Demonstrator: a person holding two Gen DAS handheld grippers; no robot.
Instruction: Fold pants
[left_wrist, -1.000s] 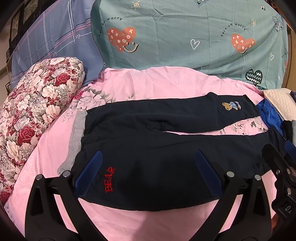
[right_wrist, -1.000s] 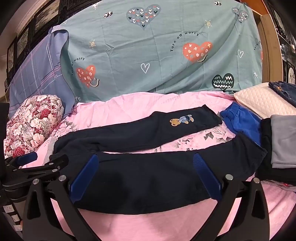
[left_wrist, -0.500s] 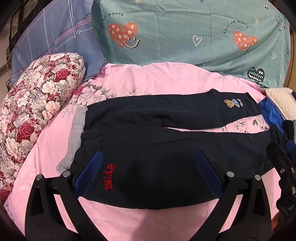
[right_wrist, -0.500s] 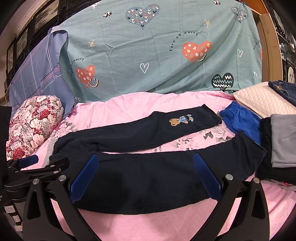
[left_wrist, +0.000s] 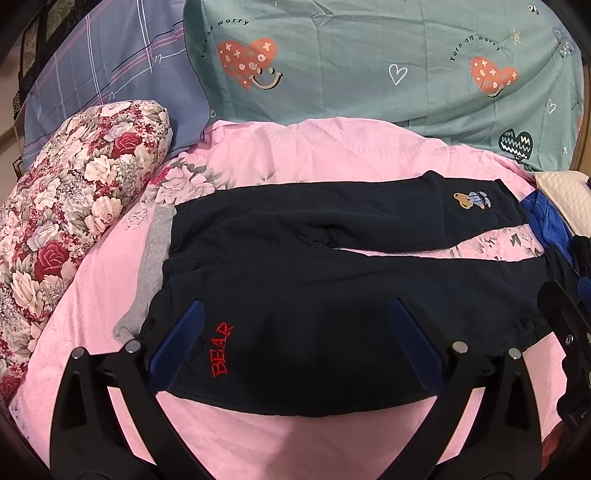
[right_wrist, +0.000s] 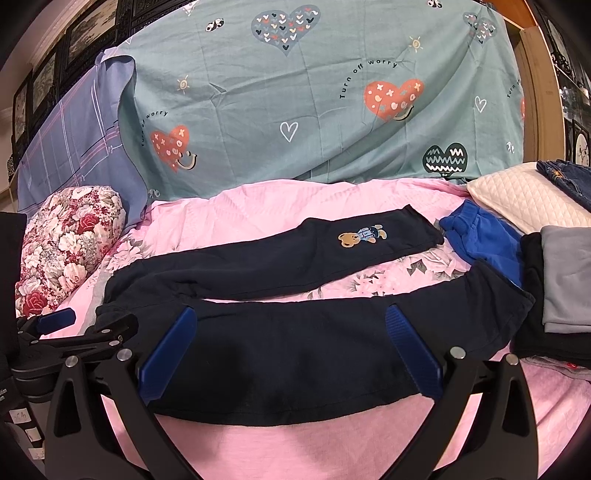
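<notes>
Dark navy pants (left_wrist: 332, 295) lie flat on the pink bed sheet (left_wrist: 295, 155), waist at the left, legs spread to the right. Red "BEAR" lettering (left_wrist: 222, 349) is near the waist and a bear patch (left_wrist: 471, 200) on the far leg. My left gripper (left_wrist: 295, 343) is open and empty, hovering above the waist end of the near leg. My right gripper (right_wrist: 290, 350) is open and empty above the middle of the near leg of the pants (right_wrist: 314, 350). The left gripper's fingers (right_wrist: 55, 319) show at the left edge of the right wrist view.
A floral pillow (left_wrist: 66, 221) lies at the left. Teal heart-print bedding (left_wrist: 369, 66) and blue plaid bedding (left_wrist: 110, 74) stand behind. Blue clothing (right_wrist: 484, 243), a cream quilted pillow (right_wrist: 524, 195) and stacked grey and black clothes (right_wrist: 561, 288) lie at the right.
Both grippers have drifted slightly; the left view shifted a little so the pants sit lower and more central. Both stay open and the pants have not moved.
</notes>
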